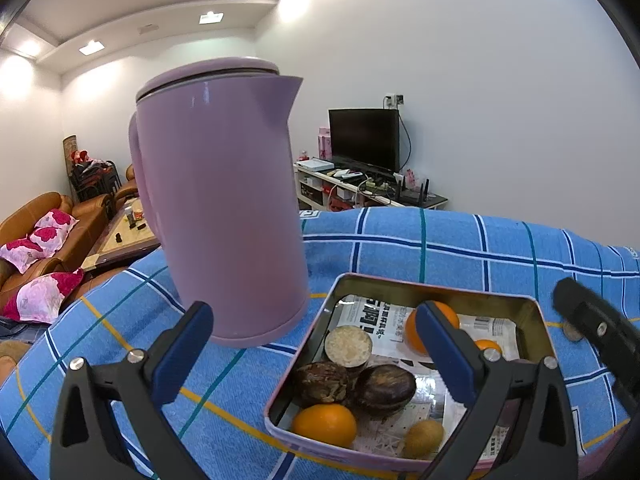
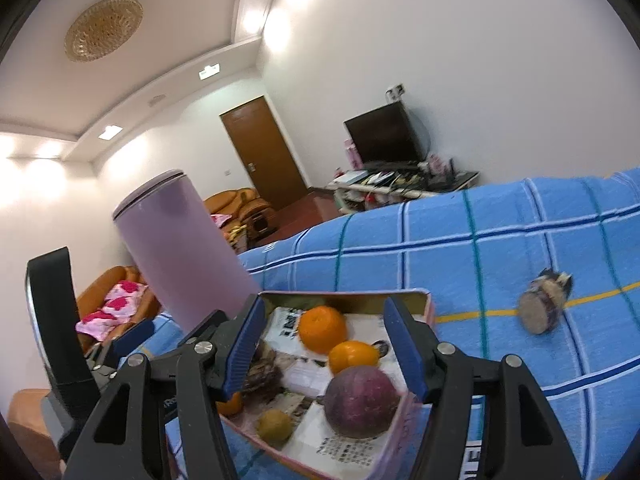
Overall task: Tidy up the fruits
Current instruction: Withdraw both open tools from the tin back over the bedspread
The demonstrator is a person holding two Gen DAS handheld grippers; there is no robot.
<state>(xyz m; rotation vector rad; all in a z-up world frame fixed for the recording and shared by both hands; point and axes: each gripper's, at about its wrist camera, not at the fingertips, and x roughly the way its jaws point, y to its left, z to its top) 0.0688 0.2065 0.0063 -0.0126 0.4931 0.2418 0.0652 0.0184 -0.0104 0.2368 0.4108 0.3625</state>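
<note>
The left gripper (image 1: pixel 316 352) gapes wide and empty beside the kettle (image 1: pixel 216 200). The right gripper (image 2: pixel 324 352) stands part open over the tin (image 2: pixel 348 296), gripping nothing. The tin holds oranges (image 2: pixel 322 328) and, seemingly, a purple fruit (image 2: pixel 362 400). Another fruit (image 2: pixel 544 306) lies on the cloth (image 2: pixel 500 240).

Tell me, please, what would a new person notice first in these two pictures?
First the tall lilac kettle, standing on the blue checked cloth just left of the metal tin. Then the tin's contents: oranges, dark fruits and a purple fruit. One cut piece lies alone on the cloth, to the right.
</note>
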